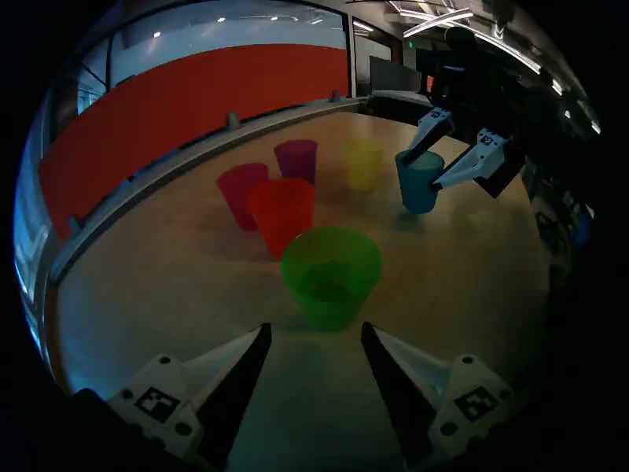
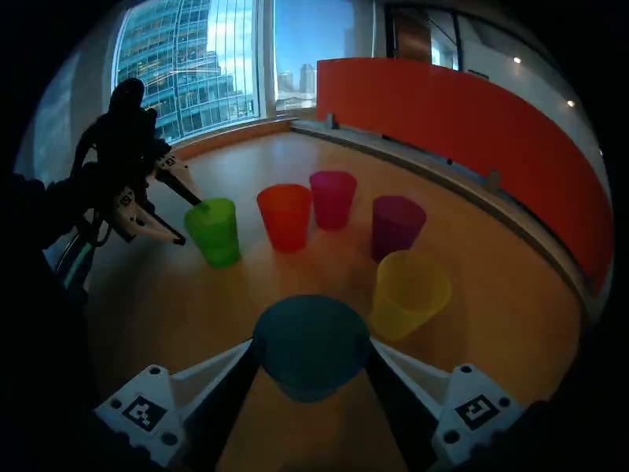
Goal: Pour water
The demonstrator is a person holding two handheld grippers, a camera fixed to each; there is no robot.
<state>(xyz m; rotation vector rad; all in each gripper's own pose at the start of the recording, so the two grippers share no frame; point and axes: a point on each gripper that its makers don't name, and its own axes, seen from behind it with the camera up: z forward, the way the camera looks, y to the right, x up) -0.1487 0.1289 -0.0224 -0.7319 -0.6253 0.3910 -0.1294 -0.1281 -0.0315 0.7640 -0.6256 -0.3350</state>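
A green cup [image 1: 330,275] stands upright on the wooden table [image 1: 472,267], just beyond the tips of my left gripper [image 1: 314,330]. That gripper is open, its fingers spread wider than the cup. In the right gripper view the left gripper [image 2: 187,224] sits at the green cup's [image 2: 214,232] side. My right gripper [image 2: 310,352] is shut on a blue cup [image 2: 310,338], one finger against each side. The left gripper view shows the blue cup [image 1: 419,182] upright in the right gripper [image 1: 424,169], far right.
Orange [image 1: 281,212], pink [image 1: 242,193], purple [image 1: 296,160] and yellow [image 1: 362,163] cups stand grouped between the two grippers. A red panel [image 1: 196,102] with a ledge runs along the table's far edge. A person's dark sleeve [image 2: 47,212] is at the left.
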